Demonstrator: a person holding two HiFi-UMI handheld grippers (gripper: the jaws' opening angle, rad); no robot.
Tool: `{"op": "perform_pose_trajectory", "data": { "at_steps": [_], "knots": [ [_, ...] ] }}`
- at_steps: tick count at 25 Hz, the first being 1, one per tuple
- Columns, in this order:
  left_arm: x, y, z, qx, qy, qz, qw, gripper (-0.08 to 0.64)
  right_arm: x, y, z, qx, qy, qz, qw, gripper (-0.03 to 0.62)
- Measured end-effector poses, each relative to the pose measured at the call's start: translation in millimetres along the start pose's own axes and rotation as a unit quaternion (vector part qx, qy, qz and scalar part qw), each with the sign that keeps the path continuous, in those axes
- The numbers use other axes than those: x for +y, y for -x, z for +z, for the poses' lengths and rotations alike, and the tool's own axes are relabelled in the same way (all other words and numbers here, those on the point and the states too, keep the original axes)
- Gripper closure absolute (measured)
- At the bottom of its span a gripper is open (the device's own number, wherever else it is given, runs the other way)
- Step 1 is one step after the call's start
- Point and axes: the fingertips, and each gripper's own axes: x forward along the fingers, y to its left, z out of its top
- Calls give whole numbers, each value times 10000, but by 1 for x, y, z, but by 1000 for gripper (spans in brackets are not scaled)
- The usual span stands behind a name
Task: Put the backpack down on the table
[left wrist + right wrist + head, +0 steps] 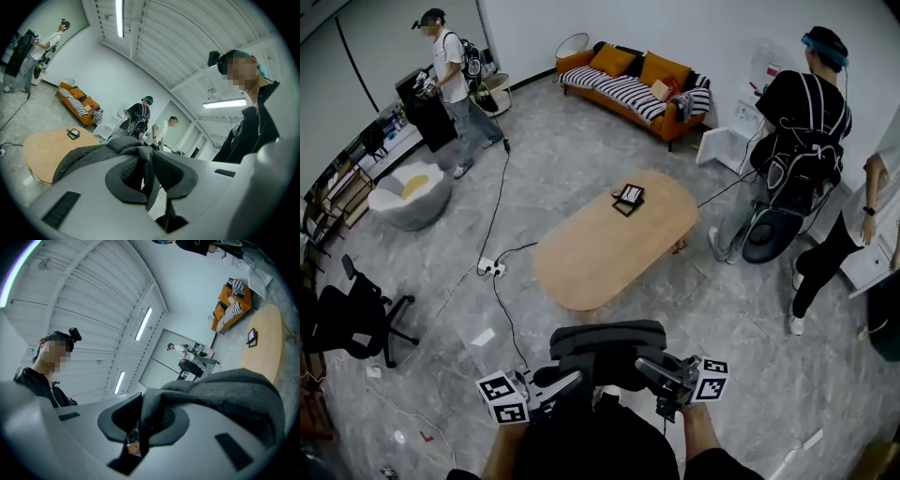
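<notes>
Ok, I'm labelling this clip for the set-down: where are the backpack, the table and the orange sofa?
backpack (605, 342), head view, on its grey top panel.
table (600, 253), head view, on bare wood near its middle.
orange sofa (664, 69), head view, on an orange back cushion.

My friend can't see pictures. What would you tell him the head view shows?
The left gripper and right gripper each clamp a grey backpack, held up in front of the person, not yet on the oval wooden table ahead. A small dark frame lies on it.
</notes>
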Motion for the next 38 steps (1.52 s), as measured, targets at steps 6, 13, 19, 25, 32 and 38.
{"op": "perform_pose_trajectory", "data": {
  "at_steps": [6, 13, 19, 25, 32, 38],
  "knots": [
    [10, -3, 0, -23, 33, -17, 10000, 506, -10, -2, 0, -15, -40, -56, 10000, 540],
    [30, -10, 10, -5, 119, -108, 9999, 506, -27, -12, 10, -20, -72, -206, 9998, 540],
    [59, -18, 25, 33, 184, -210, 9996, 506, -50, -28, 28, -48, -65, -317, 9995, 540],
    [94, -27, 51, 147, 99, -301, 9994, 506, -79, -53, 55, -80, -78, -405, 9991, 540],
    [135, -33, 87, 198, 105, -367, 9991, 506, -108, -87, 86, -120, -83, -520, 9985, 540],
    [169, -28, 111, 211, 113, -388, 9990, 506, -127, -119, 100, -99, -79, -612, 9980, 540]
  ]
}}
